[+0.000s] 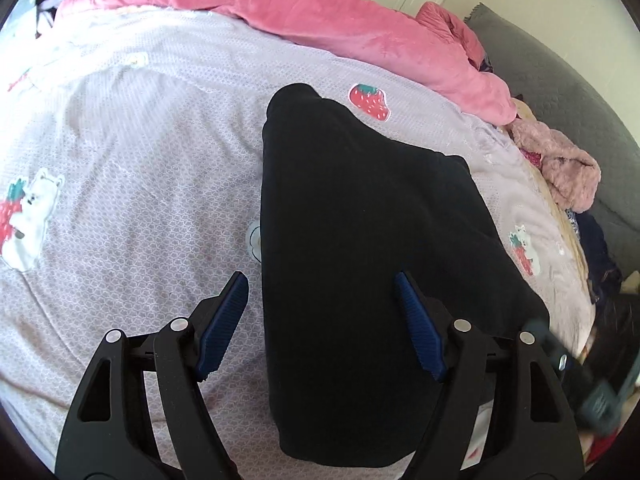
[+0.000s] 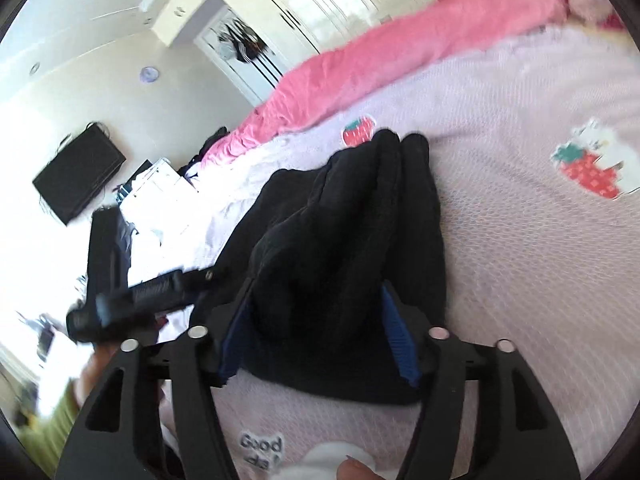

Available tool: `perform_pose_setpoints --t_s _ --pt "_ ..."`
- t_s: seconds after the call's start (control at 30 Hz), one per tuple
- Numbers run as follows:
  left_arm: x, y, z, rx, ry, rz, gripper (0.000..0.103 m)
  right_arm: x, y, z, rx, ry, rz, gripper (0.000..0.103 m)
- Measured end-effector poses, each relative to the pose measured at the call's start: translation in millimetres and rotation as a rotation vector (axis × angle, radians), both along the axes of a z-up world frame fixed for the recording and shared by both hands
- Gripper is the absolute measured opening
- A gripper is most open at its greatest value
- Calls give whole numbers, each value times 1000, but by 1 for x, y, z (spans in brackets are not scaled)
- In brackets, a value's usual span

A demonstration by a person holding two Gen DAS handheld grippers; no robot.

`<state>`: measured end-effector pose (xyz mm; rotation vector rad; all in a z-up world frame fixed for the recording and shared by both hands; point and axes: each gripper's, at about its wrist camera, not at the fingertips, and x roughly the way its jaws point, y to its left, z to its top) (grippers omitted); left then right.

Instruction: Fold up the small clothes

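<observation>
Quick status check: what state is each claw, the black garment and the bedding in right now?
Left claw: open, hovering over the garment's left edge.
Right claw: open, bunched black fabric between its fingers.
Black garment: folded lengthwise, lying on the bed.
Pink blanket: crumpled along the far side.
Bedsheet: spread, lightly wrinkled.

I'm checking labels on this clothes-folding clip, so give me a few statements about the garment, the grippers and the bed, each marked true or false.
1. The black garment lies on a lilac sheet printed with strawberries. True.
2. The left gripper is clamped shut on the garment. False: its jaws stand wide open, one finger over the sheet, the other over the garment.
3. A pink blanket is bunched along the far side of the bed. True.
4. The garment is white. False: it is black.
5. In the right wrist view, dark fabric bunches up between the fingers of the right gripper. True.
</observation>
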<state>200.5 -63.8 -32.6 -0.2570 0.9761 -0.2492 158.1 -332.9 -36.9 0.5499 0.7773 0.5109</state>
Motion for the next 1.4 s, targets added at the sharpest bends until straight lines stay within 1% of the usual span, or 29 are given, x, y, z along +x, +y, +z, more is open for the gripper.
perform_pose_setpoints --t_s 0.07,0.1,0.13,0.17,0.2,0.23,0.27,0.3,0.37,0.47,0.6,0.7,0.73,0.8,0.83,0.87,0.93,1.03,1.07,1.1,1.3,1.4 --pt "-3 0 1 12 -9 -6 67 15 -1 -1 53 46 8 63" --pt "-3 -1 2 15 -11 -7 67 17 0 0 62 62 6 65" --pt "-4 -1 3 17 -15 -8 67 22 3 2 62 87 14 68" --pt "-5 -1 3 18 -15 -8 67 28 5 1 58 103 20 68" --pt "-4 -3 3 17 -14 -8 67 32 7 1 54 117 26 68" --pt "-5 -3 3 15 -14 -9 67 34 10 1 48 120 30 65" --pt "-5 -4 3 15 -15 -10 67 30 13 4 37 112 31 41" --pt "-4 -6 3 14 -16 -13 67 31 15 5 22 101 43 27" --pt "-7 -8 5 14 -19 -22 67 27 18 11 -21 72 52 24" --pt "-12 -12 10 4 -32 -40 67 19 14 25 -82 6 52 22" --pt "-19 -16 12 -16 -36 -64 67 14 10 36 -148 -52 26 22" --pt "-20 -22 12 1 -37 -79 68 14 7 31 -199 -49 3 23" --pt "-19 -24 10 10 -32 -80 68 17 8 22 -223 -19 0 25" --pt "-18 -26 5 8 -17 -83 68 20 11 9 -282 20 -5 36" --pt "-17 -27 3 7 -12 -79 68 20 9 4 -286 25 -30 47" --pt "-17 -27 2 7 -11 -79 69 21 6 1 -277 31 -43 49" --pt "-17 -27 1 13 -13 -76 71 20 0 -1 -246 45 -54 50" --pt "-17 -27 2 14 -14 -74 71 14 2 3 -283 27 -61 51" --pt "-18 -26 3 17 -16 -74 71 13 3 5 -299 20 -63 55" --pt "-18 -26 3 18 -17 -74 71 12 4 6 -308 18 -68 55" --pt "-22 -21 3 12 -18 -72 71 5 1 15 -309 10 -85 57" --pt "-22 -19 3 8 -15 -68 72 4 -2 28 -307 -24 -112 57"
